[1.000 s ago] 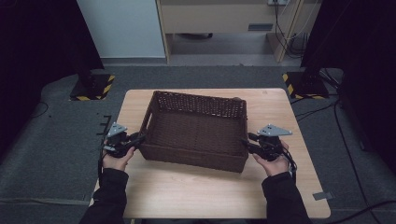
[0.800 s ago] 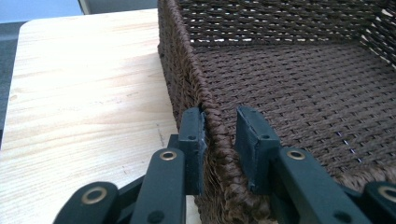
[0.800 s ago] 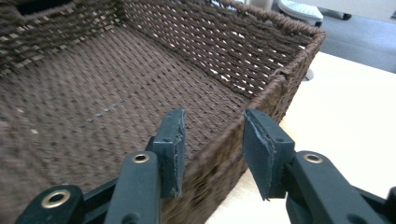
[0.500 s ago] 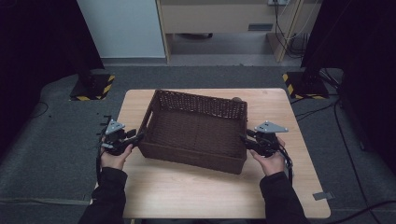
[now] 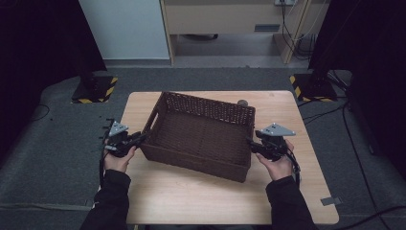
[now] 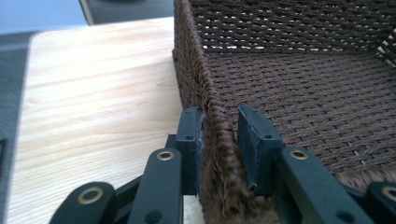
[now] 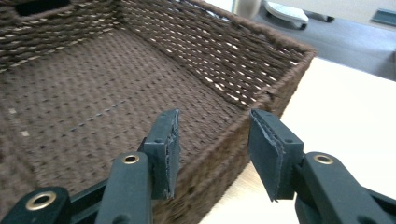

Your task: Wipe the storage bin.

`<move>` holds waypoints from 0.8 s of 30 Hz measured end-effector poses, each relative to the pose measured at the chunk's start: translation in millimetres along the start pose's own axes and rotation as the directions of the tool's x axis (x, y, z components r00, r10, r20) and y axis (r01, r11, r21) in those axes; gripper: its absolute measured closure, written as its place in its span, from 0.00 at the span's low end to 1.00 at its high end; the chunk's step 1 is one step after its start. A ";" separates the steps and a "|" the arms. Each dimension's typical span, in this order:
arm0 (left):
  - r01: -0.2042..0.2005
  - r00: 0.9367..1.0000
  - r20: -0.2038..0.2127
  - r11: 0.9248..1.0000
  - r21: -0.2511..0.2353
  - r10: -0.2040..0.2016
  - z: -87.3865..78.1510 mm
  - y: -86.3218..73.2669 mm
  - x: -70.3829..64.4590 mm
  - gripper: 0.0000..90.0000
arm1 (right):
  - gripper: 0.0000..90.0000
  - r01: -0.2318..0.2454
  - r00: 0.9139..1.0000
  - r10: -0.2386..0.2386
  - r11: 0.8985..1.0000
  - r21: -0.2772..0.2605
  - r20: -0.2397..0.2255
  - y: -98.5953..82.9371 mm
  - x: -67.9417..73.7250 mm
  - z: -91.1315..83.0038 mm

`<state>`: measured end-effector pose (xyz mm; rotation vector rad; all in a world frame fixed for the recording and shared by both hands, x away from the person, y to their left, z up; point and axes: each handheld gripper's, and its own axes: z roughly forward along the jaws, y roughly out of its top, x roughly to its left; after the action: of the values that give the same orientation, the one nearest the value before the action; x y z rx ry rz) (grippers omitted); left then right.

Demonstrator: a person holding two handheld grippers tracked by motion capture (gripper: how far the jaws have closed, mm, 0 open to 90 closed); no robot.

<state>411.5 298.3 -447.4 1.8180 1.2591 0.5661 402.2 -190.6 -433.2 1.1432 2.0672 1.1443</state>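
A brown woven basket (image 5: 206, 103) sits slightly askew in the middle of the wooden table (image 5: 191, 201) with nothing in it. My left gripper (image 5: 141, 138) is at its left end. In the left gripper view this gripper (image 6: 218, 135) is shut on the basket's left wall (image 6: 196, 70), one pad (image 6: 189, 140) outside and one inside. My right gripper (image 5: 250, 143) is at the right end. In the right gripper view it (image 7: 212, 140) stands open astride the right wall (image 7: 224, 51), with a gap at each pad (image 7: 268, 149).
A small round object (image 5: 242, 102) stands on the table just behind the basket's far right corner. Bare tabletop lies in front of the basket and to both sides. Striped stand bases (image 5: 95, 91) rest on the floor beyond the table.
The basket has turned a little clockwise, its right end now nearer the person. Both hands stay at its ends.
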 end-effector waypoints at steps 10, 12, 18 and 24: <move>0.013 1.000 -0.026 0.999 -0.049 -0.014 -12.8 1.7 4.2 0.63 | 0.66 -0.049 0.998 0.049 0.999 0.005 -0.042 -7.3 -1.7 9.6; 0.033 0.999 -0.009 0.996 -0.084 -0.034 -23.2 0.5 3.4 0.60 | 0.66 -0.058 0.997 0.058 0.998 0.009 -0.042 -7.8 -1.0 8.2; 0.051 0.999 -0.001 0.993 -0.102 -0.051 -37.9 -6.7 -6.0 0.59 | 0.66 -0.073 0.996 0.074 0.997 0.014 -0.053 -12.0 4.0 -1.3; 0.004 1.000 -0.028 0.998 -0.065 -0.006 -23.7 -9.5 -19.5 0.58 | 0.65 -0.072 0.994 0.073 0.997 0.010 -0.080 -15.5 8.0 -11.6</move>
<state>381.0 290.8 -440.5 1.7582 1.2498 0.6253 382.8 -193.2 -440.8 1.2028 2.1068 1.2368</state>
